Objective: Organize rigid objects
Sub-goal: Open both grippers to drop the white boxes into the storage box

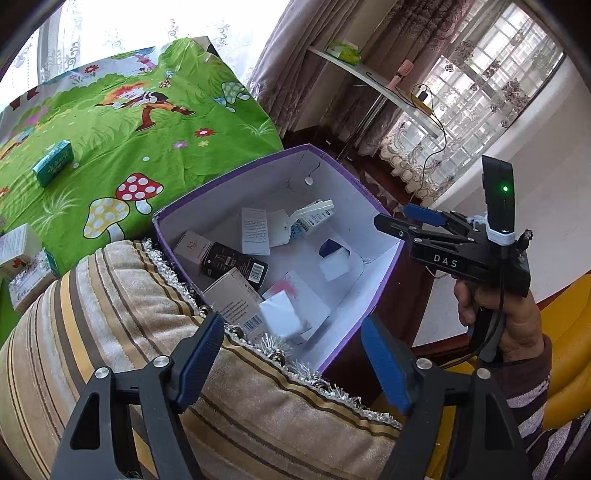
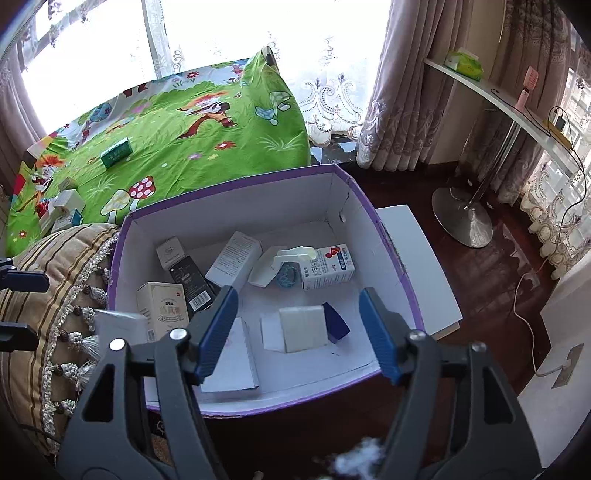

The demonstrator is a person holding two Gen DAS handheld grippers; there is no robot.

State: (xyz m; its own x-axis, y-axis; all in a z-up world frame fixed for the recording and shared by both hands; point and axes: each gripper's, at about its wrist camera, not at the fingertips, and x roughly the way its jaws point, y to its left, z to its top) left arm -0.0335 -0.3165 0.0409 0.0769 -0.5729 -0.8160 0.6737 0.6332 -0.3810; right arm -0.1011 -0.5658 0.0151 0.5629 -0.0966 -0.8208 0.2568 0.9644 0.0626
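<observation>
1. Ahead of both claws, a purple box [image 2: 391,258] holds small cartons [image 2: 327,266].
2. Right claw [image 2: 299,334] hangs released over a white carton [image 2: 303,328], gripping nothing.
3. Left claw [image 1: 293,363] is released above a striped cushion [image 1: 110,314].
4. Beyond the cushion, a green carton [image 1: 53,162] lies on the cartoon sheet [image 1: 155,147].

- Bright daylight is let in through lace-curtained windows [image 2: 221,33].
- Patterned mauve drapes [image 2: 402,110] are hung beside them.
- A dark polished wood floor [image 2: 491,273] is seen.
- A white shelf [image 2: 491,99] is carried on a metal stand [image 2: 461,218].
</observation>
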